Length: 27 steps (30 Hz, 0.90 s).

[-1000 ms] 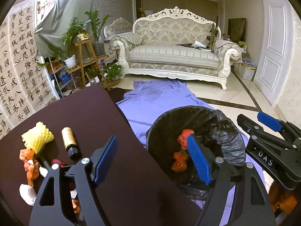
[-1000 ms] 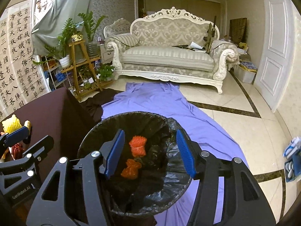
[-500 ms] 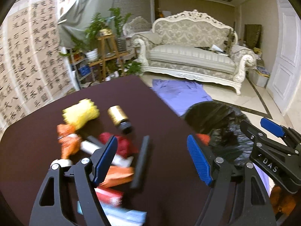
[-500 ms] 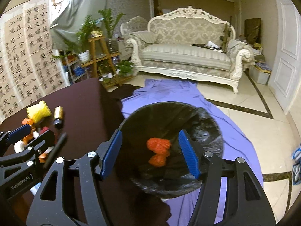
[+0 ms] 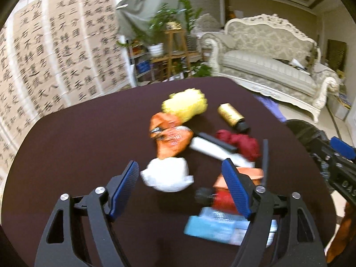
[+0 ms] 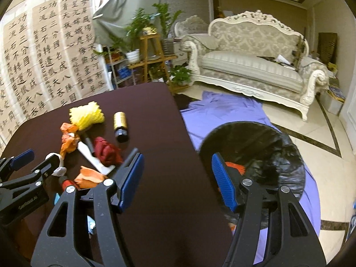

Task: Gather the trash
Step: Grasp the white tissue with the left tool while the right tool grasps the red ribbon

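left claw (image 5: 181, 185) wide | right claw (image 6: 175, 178) wide | one bin (image 6: 267, 146) — one gold bottle (image 6: 120, 123)

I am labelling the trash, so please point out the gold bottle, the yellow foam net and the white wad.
gold bottle (image 5: 230, 114): left wrist view, middle of its gold body.
yellow foam net (image 5: 185, 104): left wrist view, centre of the mesh.
white wad (image 5: 166, 174): left wrist view, middle of the crumpled lump.

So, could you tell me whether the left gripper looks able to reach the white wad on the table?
Probably yes: the left gripper is open, and the white wad lies uncovered between its fingers.
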### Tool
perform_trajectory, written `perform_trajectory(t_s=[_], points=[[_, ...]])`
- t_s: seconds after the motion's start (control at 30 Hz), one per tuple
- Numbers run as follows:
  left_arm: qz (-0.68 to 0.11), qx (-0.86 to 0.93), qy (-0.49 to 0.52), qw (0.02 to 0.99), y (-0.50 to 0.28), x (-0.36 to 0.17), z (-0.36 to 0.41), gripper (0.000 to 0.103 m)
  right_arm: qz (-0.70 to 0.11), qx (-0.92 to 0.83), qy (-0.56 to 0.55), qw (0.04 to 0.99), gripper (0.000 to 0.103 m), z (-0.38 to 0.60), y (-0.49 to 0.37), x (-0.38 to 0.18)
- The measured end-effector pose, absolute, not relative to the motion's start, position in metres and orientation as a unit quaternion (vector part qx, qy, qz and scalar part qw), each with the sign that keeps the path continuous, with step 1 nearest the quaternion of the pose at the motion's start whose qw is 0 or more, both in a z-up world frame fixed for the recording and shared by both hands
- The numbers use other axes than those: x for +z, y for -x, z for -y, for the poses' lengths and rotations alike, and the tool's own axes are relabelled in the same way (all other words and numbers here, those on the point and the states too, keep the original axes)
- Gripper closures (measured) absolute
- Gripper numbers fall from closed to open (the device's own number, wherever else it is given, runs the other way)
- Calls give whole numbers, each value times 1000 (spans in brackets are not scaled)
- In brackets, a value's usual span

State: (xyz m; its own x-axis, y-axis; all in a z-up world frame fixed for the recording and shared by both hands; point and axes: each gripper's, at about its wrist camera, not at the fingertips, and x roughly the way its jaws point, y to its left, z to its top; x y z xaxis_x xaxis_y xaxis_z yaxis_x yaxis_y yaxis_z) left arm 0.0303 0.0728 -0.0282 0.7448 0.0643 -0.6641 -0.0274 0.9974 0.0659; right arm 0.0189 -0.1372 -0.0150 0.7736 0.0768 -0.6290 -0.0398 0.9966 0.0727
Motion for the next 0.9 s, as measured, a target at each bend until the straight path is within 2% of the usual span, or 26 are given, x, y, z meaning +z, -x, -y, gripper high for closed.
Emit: perform_trajectory(t_s=[0.3, 0.4, 0.47, 0.53, 0.63, 0.9], points=[[-402, 21, -12, 916, -49, -50, -92, 27, -345, 52, -19, 937, 41, 113, -30, -18], [-411, 12, -8, 912, -51, -54, -94, 39, -347, 58, -16, 936, 41, 106, -34, -20], [-419, 5, -2, 908, -51, -57, -96, 54, -347, 63, -13, 935, 41, 102, -37, -20], [-424, 0, 3, 906, -52, -59, -98, 64, -348, 68, -11, 935, 41, 97, -40, -20], [-421, -3, 7, 907, -51, -57, -100, 68, -350, 78, -7, 934, 41, 88, -44, -21], [-400, 11, 3, 917, -46, -48, -112, 69, -362, 101, 8, 927, 41, 62, -61, -27]])
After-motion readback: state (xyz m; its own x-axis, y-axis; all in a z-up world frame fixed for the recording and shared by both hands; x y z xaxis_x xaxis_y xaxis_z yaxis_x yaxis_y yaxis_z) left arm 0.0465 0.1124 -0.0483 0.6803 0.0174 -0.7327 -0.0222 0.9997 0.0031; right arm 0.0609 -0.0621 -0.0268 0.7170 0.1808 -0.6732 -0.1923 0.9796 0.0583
